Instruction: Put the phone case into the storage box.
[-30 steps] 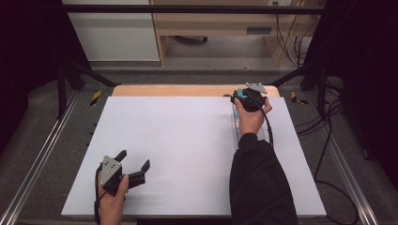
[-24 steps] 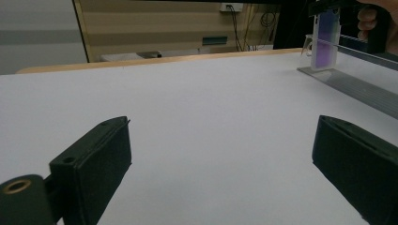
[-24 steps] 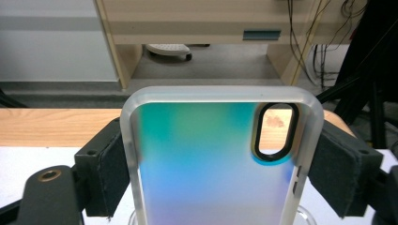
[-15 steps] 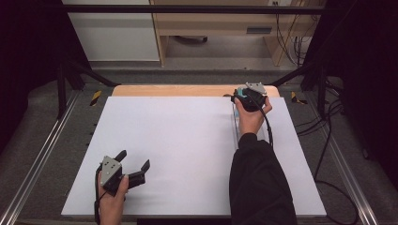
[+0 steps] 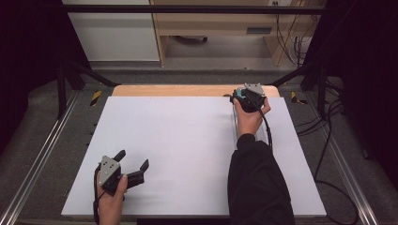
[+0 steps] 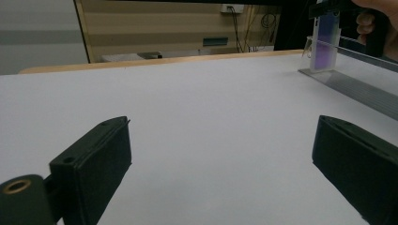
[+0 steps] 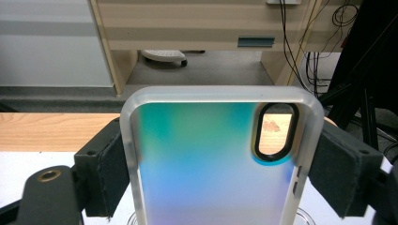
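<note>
A frosted phone case (image 7: 202,159) with a teal-to-violet sheen and an oval camera hole stands upright between the jaws of my right gripper (image 7: 220,164), which is shut on its two long edges. From above, that gripper (image 5: 240,96) is at the table's far right edge, the phone case (image 5: 238,93) just peeking out. In the left gripper view the phone case (image 6: 324,47) stands at the end of a clear plastic rack (image 6: 356,86). My left gripper (image 5: 133,159) rests near the front left, its jaws (image 6: 220,154) wide open with nothing between them.
A white sheet (image 5: 178,140) covers the table, with a bare wooden strip (image 5: 187,90) at its far edge. The clear rack (image 5: 234,124) runs along the right side. Metal rails (image 5: 42,154) flank the table, and cables (image 5: 328,140) trail on the floor to the right.
</note>
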`<state>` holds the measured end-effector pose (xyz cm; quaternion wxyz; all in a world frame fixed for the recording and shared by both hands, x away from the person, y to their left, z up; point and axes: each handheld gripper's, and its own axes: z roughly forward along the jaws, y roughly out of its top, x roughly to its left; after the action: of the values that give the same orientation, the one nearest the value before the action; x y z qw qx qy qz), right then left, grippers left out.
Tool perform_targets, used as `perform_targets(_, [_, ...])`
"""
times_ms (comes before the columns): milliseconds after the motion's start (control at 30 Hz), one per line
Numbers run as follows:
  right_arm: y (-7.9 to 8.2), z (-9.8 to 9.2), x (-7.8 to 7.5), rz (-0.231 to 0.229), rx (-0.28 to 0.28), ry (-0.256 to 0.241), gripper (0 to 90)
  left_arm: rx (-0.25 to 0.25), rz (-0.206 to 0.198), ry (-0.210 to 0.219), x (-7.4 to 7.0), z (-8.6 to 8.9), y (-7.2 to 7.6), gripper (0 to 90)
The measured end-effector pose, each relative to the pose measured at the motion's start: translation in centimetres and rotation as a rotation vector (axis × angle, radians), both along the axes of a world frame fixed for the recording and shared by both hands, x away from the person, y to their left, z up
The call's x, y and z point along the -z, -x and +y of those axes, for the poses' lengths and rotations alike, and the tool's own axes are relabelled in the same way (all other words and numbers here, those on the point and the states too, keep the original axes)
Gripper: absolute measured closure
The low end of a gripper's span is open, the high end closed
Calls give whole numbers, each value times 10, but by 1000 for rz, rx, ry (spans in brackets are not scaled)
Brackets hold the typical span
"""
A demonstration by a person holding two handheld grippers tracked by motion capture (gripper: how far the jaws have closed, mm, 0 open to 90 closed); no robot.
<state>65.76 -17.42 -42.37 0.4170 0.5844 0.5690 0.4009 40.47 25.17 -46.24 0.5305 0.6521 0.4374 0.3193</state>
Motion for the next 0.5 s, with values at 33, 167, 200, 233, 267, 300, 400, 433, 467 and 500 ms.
perform_targets(33, [0, 0, 0, 1, -1, 2, 174, -3, 1, 2, 0, 0, 0, 44])
perform_targets(167, [0, -1, 0, 2, 2, 3, 173, 2, 1, -5, 0, 0, 0, 44])
perform_targets(200, [0, -1, 0, 2, 1, 2, 174, 1, 1, -3, 0, 0, 0, 44])
perform_targets(233, [0, -1, 0, 1, 1, 2, 173, 1, 1, -3, 0, -1, 0, 44])
perform_targets(267, [0, -2, 0, 5, 1, -1, 173, 1, 1, -3, 0, -1, 0, 44])
perform_targets(300, [0, -2, 0, 8, 1, 0, 173, 1, 2, -4, 0, 0, 0, 44])
perform_targets(400, [0, -2, 1, 9, -1, 1, 173, -3, 2, 3, 0, 1, 1, 44])
perform_targets(433, [0, -2, 1, 10, 0, 1, 173, -4, 3, 4, 0, 1, 1, 44])
perform_targets(467, [0, -1, 1, 10, -2, 0, 173, -6, 3, 5, 0, 1, 1, 44])
perform_targets(500, [0, -1, 1, 11, -4, 1, 173, -5, 2, 5, 0, 2, 1, 44])
